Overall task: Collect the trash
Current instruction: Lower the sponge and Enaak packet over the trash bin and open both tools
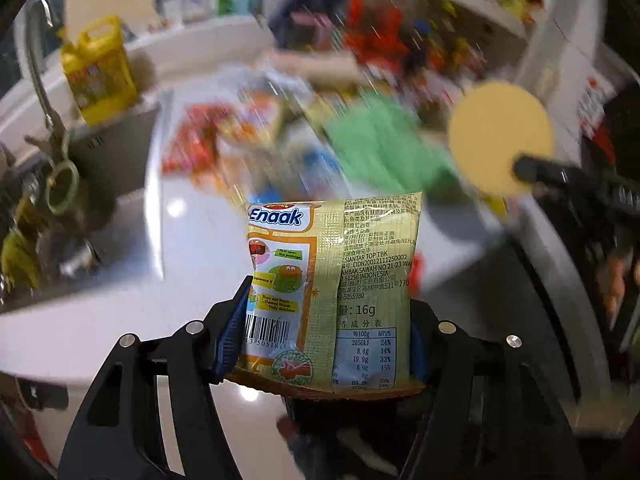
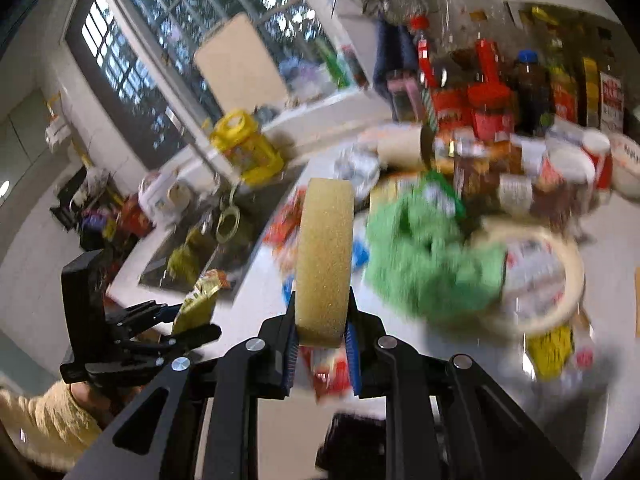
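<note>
The Enaak snack packet [image 1: 332, 292], clamped upright between the left gripper [image 1: 328, 332] pads above the white counter [image 1: 192, 240], could slip free mid-swing, while the right gripper [image 2: 322, 344] at three o'clock pinches a round yellow sponge [image 2: 324, 260].

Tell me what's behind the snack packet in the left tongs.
Behind the snack packet lie a green cloth and blurred wrappers on the white counter. The counter directly behind it is covered.

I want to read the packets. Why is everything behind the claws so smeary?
Left wrist view: the Enaak packet in the left claw stays sharp, the counter clutter streaks with motion blur. Right wrist view: the yellow sponge is crisp, the green cloth smears.
</note>
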